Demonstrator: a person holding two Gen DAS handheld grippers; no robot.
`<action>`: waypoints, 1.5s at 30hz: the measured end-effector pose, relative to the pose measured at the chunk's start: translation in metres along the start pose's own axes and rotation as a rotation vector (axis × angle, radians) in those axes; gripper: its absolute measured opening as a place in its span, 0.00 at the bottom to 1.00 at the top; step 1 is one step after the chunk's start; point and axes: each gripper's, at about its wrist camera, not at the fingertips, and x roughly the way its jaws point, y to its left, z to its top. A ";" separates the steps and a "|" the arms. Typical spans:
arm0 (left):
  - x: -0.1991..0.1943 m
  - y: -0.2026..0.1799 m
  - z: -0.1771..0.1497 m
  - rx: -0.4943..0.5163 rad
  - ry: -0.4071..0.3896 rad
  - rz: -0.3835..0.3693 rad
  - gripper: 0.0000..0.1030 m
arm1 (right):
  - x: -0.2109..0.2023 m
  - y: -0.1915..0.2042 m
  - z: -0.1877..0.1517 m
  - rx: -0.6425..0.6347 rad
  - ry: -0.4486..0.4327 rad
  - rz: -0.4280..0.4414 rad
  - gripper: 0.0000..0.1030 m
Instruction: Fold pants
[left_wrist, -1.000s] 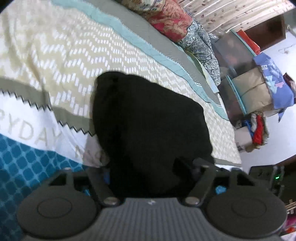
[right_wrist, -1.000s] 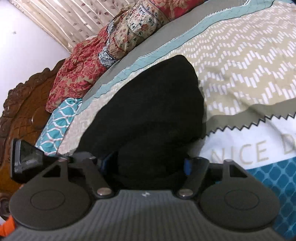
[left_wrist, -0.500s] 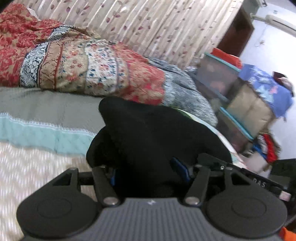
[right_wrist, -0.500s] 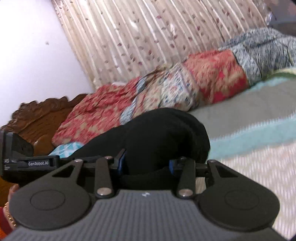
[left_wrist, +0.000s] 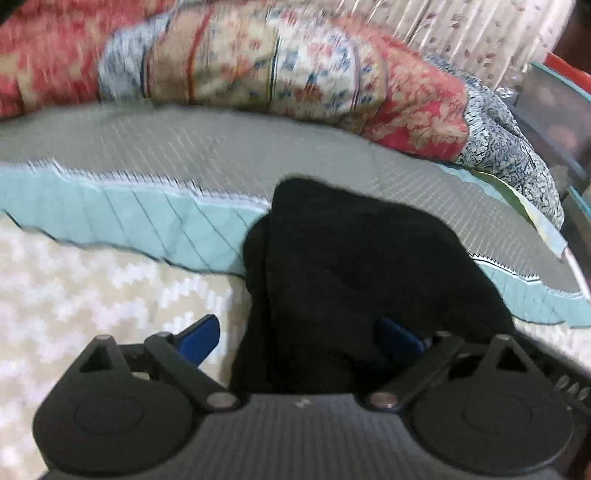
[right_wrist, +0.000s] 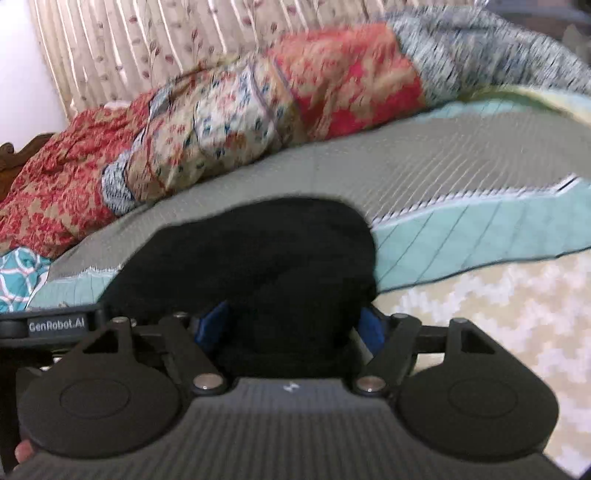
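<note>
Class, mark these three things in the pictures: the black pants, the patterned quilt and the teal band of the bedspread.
black pants (left_wrist: 354, 266), left wrist view, middle of the bunched cloth.
patterned quilt (right_wrist: 236, 122), right wrist view, cream floral panel.
teal band (left_wrist: 140, 221), left wrist view, quilted stripe left of the pants.

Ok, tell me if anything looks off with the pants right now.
The black pants lie bunched in a rumpled heap on the bedspread, not flat. Both grippers have just been opening: the left gripper shows a clear gap at one pad; cloth remains between the right gripper pads. Nothing looks damaged.
</note>
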 end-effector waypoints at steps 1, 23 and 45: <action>-0.010 -0.002 -0.001 0.022 -0.018 0.020 0.96 | -0.010 0.009 -0.001 -0.003 -0.026 -0.009 0.85; -0.173 -0.067 -0.138 0.220 -0.067 0.338 1.00 | -0.172 0.056 -0.104 0.006 0.065 -0.062 1.00; -0.207 -0.079 -0.165 0.204 -0.026 0.343 1.00 | -0.210 0.058 -0.123 0.081 0.106 -0.064 1.00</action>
